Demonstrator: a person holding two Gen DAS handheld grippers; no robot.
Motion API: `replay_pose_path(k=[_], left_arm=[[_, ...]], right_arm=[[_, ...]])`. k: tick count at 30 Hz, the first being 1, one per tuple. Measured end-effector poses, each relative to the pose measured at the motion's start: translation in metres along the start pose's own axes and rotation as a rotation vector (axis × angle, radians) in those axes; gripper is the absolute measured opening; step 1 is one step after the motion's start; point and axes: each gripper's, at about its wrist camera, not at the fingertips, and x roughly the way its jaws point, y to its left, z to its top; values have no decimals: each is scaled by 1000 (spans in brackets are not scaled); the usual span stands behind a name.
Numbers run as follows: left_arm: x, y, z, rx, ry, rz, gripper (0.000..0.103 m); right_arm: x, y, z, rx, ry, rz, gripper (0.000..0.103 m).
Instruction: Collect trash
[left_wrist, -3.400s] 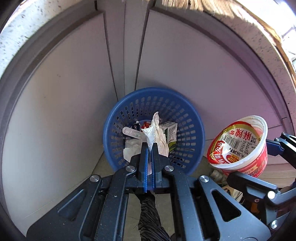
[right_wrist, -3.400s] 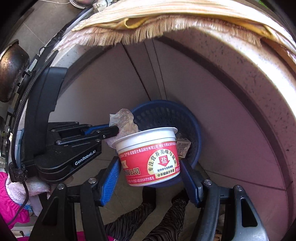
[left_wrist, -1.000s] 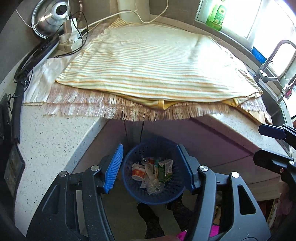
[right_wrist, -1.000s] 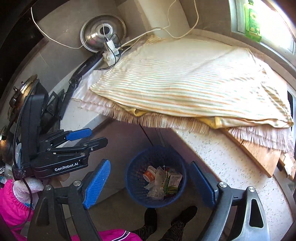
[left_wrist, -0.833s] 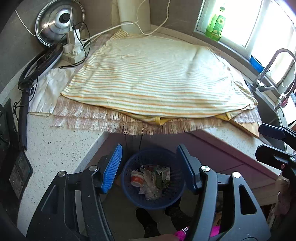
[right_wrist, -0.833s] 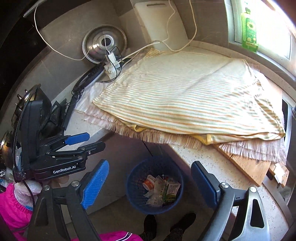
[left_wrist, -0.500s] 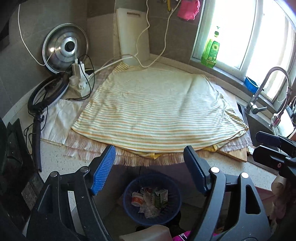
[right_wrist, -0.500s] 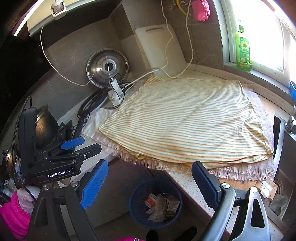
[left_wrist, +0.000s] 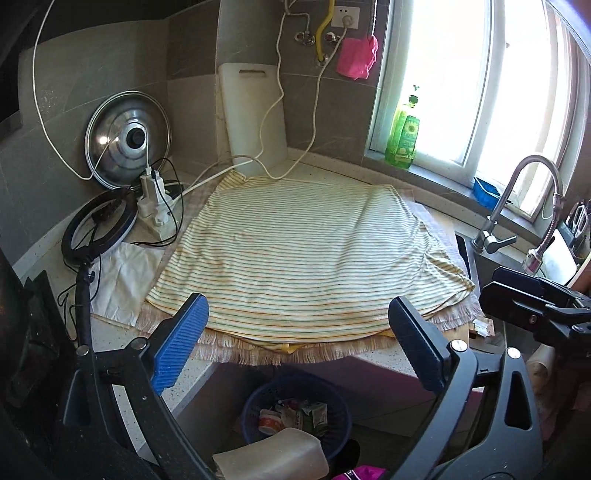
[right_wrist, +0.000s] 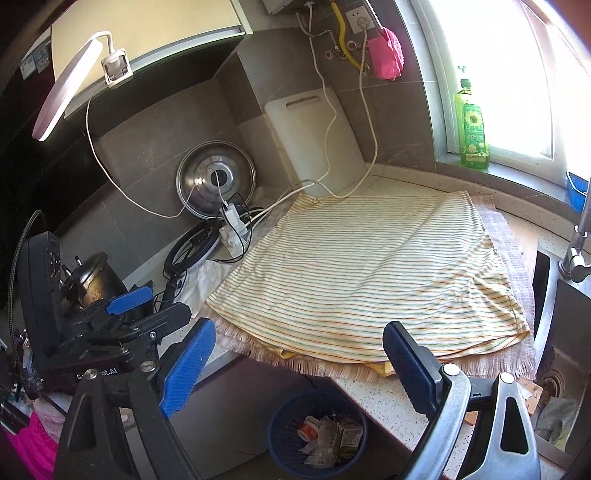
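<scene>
Left wrist view shows the left gripper (left_wrist: 295, 339) raised over the worktop (left_wrist: 122, 354) with nothing between its ribbed blue pads; its jaws have just been opening and now stand wide. The right gripper (right_wrist: 295, 363) is likewise empty and spread wide, with the left one showing at the left edge of its view.

The trash (right_wrist: 328, 437) lies in the blue basket (right_wrist: 280, 424) on the floor, below the worktop's front edge: a small red and white cup, a crumpled clear wrapper and a green and white carton, heaped loosely. From here the collecting looks done, since I see no loose litter on the striped cloth (left_wrist: 295, 254).

The step in hand reads as a check of the worktop for leftovers. To do it well, sweep both cameras slowly across the cloth and its edges, with the jaws held wide and clear of the white cables (left_wrist: 273, 110) and the power strip (left_wrist: 155, 210) at the back left. The white paper (left_wrist: 118, 284) beside the cloth may be trash or a liner; I cannot tell.

The basket is perforated plastic, round and light, so it could tip if knocked. The cloth is soft, thin and slightly rumpled, lying over a fringed mat (left_wrist: 236, 350); a pinch would drag it. The worktop is hard speckled stone.
</scene>
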Motion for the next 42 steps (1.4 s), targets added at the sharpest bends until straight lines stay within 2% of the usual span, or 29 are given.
replay_pose_path(k=[16, 42], left_arm=[[-5, -10, 7, -16, -6, -14, 102], [-2, -10, 0, 15, 6, -3, 102]], right_arm=[[-11, -9, 7, 31, -42, 12, 94], [-10, -18, -3, 67, 3, 9, 94]])
